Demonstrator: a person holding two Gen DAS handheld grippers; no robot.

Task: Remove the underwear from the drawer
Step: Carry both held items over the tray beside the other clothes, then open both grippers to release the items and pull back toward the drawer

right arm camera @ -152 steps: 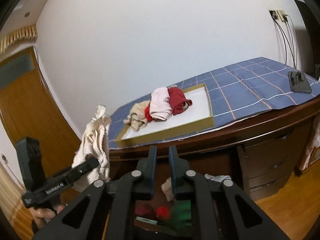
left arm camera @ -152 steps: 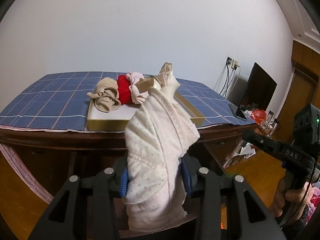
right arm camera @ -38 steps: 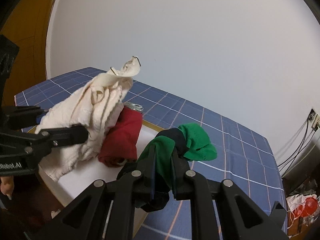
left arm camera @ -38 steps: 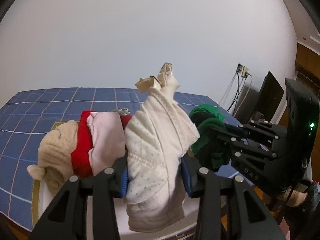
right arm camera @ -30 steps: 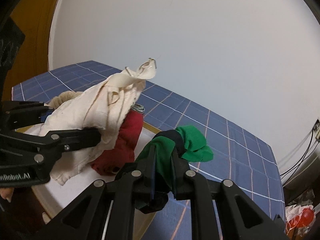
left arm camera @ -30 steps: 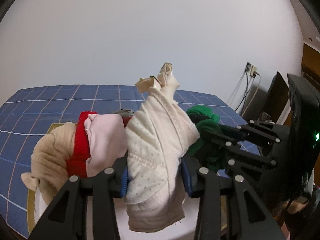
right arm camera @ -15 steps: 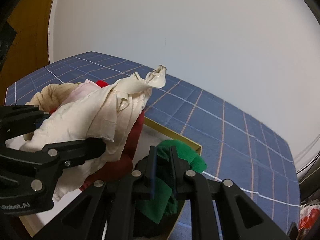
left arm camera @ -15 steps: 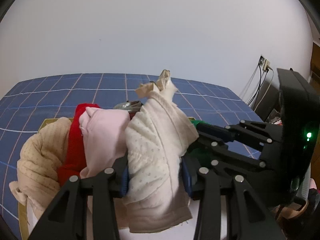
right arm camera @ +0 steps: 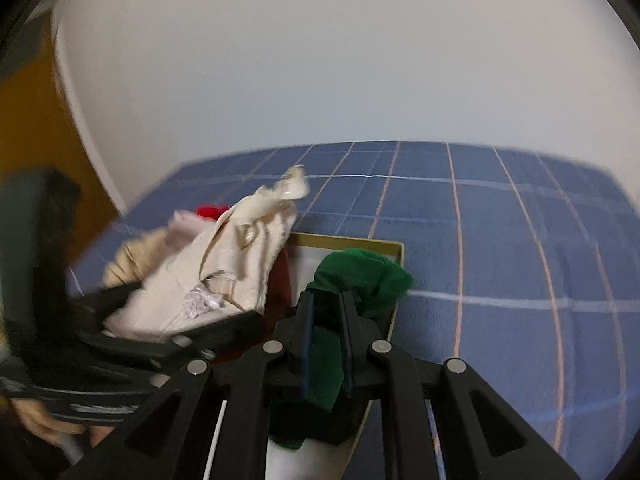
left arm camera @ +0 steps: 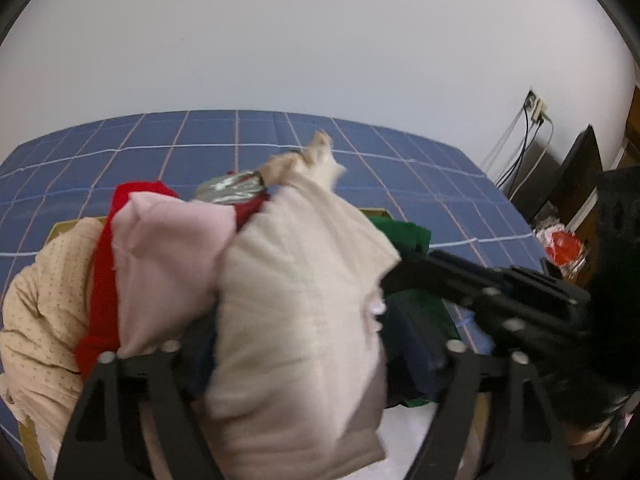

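Note:
A cream underwear [left arm camera: 300,300] stands between the jaws of my left gripper [left arm camera: 304,328], which are opening; its pads no longer press the cloth. It leans on the pile in the gold-rimmed white tray [left arm camera: 60,228]: beige [left arm camera: 44,300], red [left arm camera: 100,280] and pink [left arm camera: 168,260] pieces. My right gripper [right arm camera: 326,304] is shut on a green underwear [right arm camera: 360,276], low over the tray's far right corner [right arm camera: 396,248]. In the right wrist view the cream underwear [right arm camera: 224,264] lies just left of it. The green underwear [left arm camera: 404,232] also shows behind the cream one in the left wrist view.
A blue checked cloth [right arm camera: 500,240] covers the table around the tray. A silver object [left arm camera: 228,190] lies behind the pile. At the far right are a wall socket with cables [left arm camera: 534,108], a dark screen [left arm camera: 576,176] and a red item [left arm camera: 564,244].
The left jaws have spread apart, releasing the cream underwear onto the pile. Both grippers have come lower and closer over the tray; the right one has rolled with the green underwear.

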